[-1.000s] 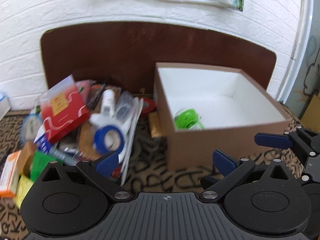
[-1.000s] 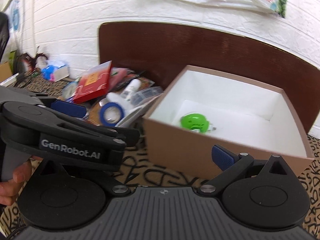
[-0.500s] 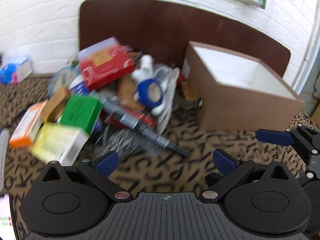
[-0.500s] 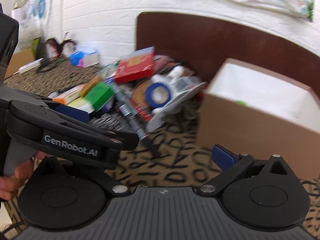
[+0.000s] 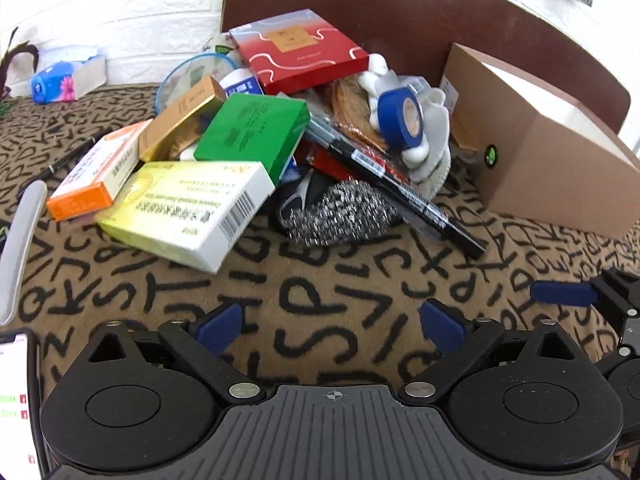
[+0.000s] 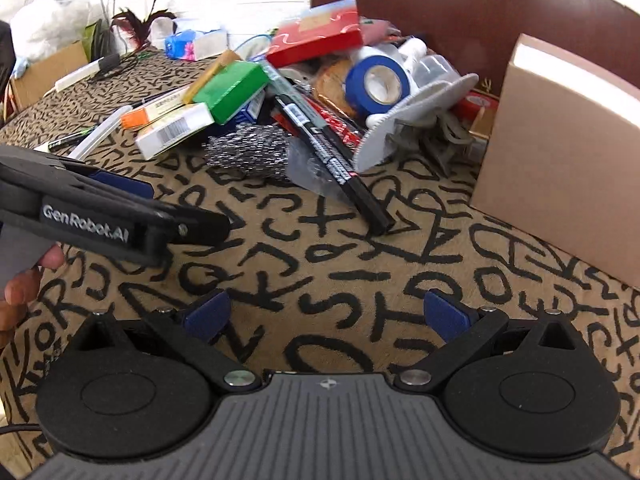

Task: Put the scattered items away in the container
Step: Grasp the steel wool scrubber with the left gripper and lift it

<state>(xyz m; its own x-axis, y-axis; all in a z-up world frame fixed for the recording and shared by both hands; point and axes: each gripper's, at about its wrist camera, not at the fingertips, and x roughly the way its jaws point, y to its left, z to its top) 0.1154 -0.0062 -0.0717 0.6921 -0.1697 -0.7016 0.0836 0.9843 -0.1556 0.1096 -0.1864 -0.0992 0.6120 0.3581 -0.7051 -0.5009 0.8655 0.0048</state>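
A heap of items lies on the letter-patterned cloth: a green box (image 5: 256, 132), a yellow-white box (image 5: 188, 212), an orange box (image 5: 96, 172), a red box (image 5: 300, 50), blue tape (image 5: 400, 118), a black marker (image 5: 404, 192) and a silver scouring pad (image 5: 340, 216). The brown cardboard box (image 5: 548, 152) stands to their right, its inside hidden. My left gripper (image 5: 330, 322) hangs open in front of the heap, holding nothing. In the right wrist view the same marker (image 6: 332, 160), tape (image 6: 378, 84) and cardboard box (image 6: 560, 152) show beyond my open, empty right gripper (image 6: 326, 314).
A tissue pack (image 5: 66, 78) lies at the back left by the white brick wall. A dark headboard (image 5: 400, 4) rises behind the heap. A phone screen (image 5: 14, 400) shows at the lower left. A white strip (image 5: 20, 240) and pens (image 6: 80, 138) lie left of the heap.
Both grippers have swung left and dropped, from facing the open cardboard box to facing the heap. The box and its green item have slid to the right edge. Both stay open.
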